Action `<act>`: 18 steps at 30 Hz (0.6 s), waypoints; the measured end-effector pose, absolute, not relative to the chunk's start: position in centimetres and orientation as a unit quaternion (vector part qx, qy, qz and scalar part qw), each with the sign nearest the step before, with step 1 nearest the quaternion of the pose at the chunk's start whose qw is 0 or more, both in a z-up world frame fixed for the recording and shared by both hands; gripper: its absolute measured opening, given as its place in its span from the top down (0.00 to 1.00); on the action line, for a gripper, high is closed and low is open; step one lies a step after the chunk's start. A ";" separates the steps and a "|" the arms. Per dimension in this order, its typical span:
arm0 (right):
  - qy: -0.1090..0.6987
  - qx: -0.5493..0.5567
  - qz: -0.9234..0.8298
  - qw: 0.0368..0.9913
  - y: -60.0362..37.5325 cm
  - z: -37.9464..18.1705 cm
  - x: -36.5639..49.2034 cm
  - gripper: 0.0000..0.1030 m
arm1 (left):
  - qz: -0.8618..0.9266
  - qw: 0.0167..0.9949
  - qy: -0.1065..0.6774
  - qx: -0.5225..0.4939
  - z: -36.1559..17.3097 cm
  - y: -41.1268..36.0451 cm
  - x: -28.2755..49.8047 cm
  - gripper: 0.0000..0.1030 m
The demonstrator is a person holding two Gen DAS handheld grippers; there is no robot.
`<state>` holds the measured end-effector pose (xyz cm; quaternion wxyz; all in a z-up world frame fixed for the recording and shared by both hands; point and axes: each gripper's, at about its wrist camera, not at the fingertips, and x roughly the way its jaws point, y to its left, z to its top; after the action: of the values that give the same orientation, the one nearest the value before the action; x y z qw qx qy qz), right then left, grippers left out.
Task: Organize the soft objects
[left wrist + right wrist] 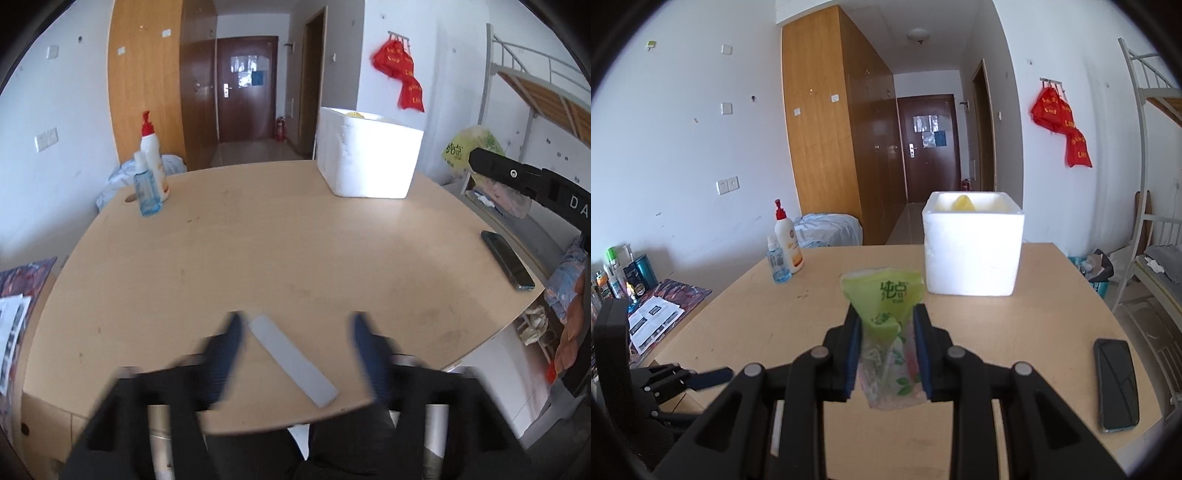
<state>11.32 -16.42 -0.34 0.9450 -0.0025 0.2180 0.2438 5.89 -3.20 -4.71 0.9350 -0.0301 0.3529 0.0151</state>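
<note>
My right gripper [886,325] is shut on a green tissue pack [886,299] and holds it above the wooden table [1052,317], short of the white foam box [973,258]. The box holds something yellow [964,204]. In the left wrist view the same pack [465,147] shows at the tip of the right gripper, right of the foam box [369,155]. My left gripper [295,332] is open and empty over the table's near edge, its fingers blurred, on either side of a flat grey strip [291,360] on the table.
A lotion bottle [788,243] and a small blue spray bottle [777,264] stand at the table's back left. A black phone [1117,382] lies at the right edge. A bunk bed frame [1156,221] stands to the right. Papers [653,321] lie on a low surface to the left.
</note>
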 end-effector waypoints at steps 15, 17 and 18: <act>0.227 0.000 0.245 0.942 -17.1 -1.4 10.4 0.70 | 0.027 0.908 0.410 -0.077 -8.1 -3.6 5.9 0.29; 0.227 0.000 0.245 0.943 -17.1 -1.3 10.3 0.70 | 0.029 0.907 0.414 -0.077 -8.3 -3.7 6.2 0.29; 0.227 -0.001 0.244 0.943 -17.1 -1.3 10.3 0.70 | 0.031 0.905 0.418 -0.077 -8.5 -3.7 6.4 0.29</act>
<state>10.35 -17.09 -1.33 0.9429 -0.0007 0.2272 0.2437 6.37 -3.74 -8.49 0.9048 -0.0774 0.4176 0.0313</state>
